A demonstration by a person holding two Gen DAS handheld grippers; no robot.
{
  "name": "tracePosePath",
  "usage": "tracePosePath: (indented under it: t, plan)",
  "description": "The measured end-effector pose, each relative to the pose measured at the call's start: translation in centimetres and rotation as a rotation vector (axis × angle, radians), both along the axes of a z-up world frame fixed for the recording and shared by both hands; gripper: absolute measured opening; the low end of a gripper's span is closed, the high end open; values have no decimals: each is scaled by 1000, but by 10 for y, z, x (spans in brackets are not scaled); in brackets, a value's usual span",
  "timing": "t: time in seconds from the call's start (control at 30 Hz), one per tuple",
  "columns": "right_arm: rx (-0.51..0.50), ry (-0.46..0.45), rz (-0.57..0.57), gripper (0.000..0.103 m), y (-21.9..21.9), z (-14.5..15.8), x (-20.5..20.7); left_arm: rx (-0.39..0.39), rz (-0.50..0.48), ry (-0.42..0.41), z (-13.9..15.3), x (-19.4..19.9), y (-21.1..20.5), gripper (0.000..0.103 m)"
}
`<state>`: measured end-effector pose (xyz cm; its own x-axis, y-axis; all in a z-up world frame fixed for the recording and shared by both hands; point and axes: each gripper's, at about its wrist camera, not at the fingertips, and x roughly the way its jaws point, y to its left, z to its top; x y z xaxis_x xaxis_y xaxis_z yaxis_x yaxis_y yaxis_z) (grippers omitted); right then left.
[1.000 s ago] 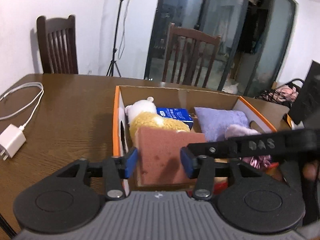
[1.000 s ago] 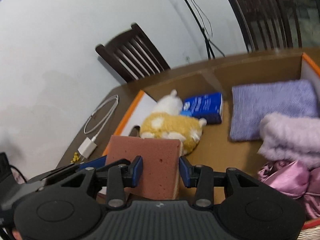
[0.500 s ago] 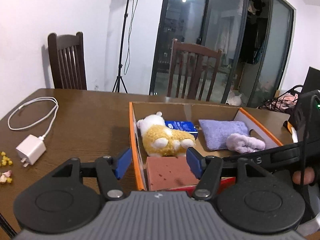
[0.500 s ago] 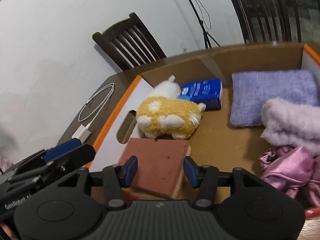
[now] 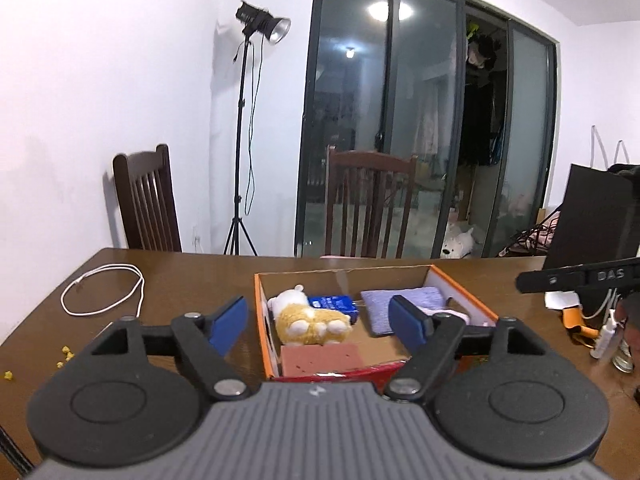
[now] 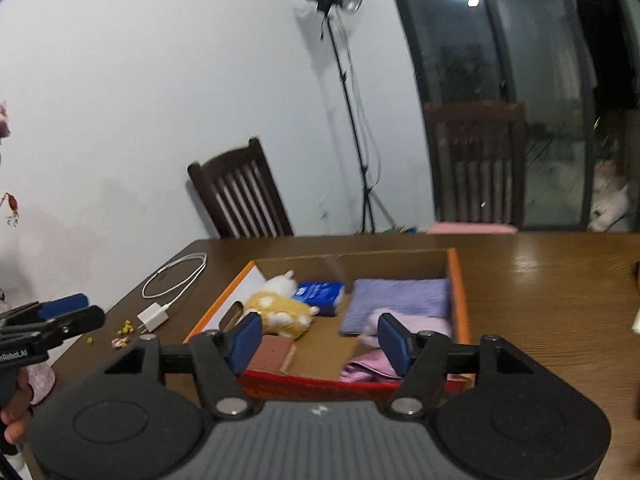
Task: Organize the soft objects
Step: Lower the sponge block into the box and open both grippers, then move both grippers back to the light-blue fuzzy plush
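In the box: the pink sponge point(image 5: 320, 358) lies flat in the near-left corner of the cardboard box point(image 5: 460, 294), just in front of the yellow plush toy point(image 5: 310, 322), with nothing gripping it.
Left tool: the left tool point(image 5: 318, 322) is wide, its jaws have just been opening, nothing between them.
Right tool: the right tool point(image 6: 320, 338) is likewise parted, jaws just opening, and empty.
Doing it well: I'd say this is the pull-away after a drop; lift clear of the near wall so a pad doesn't snag the rim.
Also packed: blue tissue pack point(image 5: 332, 306), purple towel point(image 6: 400, 294), pink cloth point(image 6: 362, 364) on the right.
Around: white charger point(image 6: 153, 317) and cable point(image 5: 102, 294) on the surface point(image 6: 540, 300), far left; yellow crumbs point(image 6: 126, 326) near them.
In the way: nothing blocks the retreat; a bottle point(image 5: 604, 334) stands on the right.
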<state>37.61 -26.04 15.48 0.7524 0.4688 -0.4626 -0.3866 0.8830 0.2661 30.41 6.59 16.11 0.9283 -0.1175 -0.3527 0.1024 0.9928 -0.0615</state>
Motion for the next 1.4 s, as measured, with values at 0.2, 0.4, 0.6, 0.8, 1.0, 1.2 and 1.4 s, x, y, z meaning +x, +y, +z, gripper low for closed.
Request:
tracePosePath:
  t: [0.2, 0.4, 0.6, 0.8, 1.0, 1.2, 1.4]
  plan:
    - [-23, -89, -27, 75, -22, 13, -54, 16, 5, -35, 2, -47, -22, 89]
    - [-61, -179, -16, 87, -26, -14, -122, 27, 3, -54, -20, -112, -37, 98]
    - [-83, -162, 50, 88, -25, -62, -188, -21, 0, 4, -54, -168, -45, 98]
    - [-28, -107, 51, 89, -31, -90, -225, -64, -10, 99, -77, -174, -48, 98]
    - [-4, -75, 53, 87, -25, -99, -206, -197, -97, 197, -90, -145, -57, 97]
    - [10, -27, 41, 80, -16, -106, -160, -261, -146, 304, -114, -96, -78, 74]
    - [10, 22, 76, 74, 1, -114, -98, -384, -127, 409, -138, -45, -74, 65]
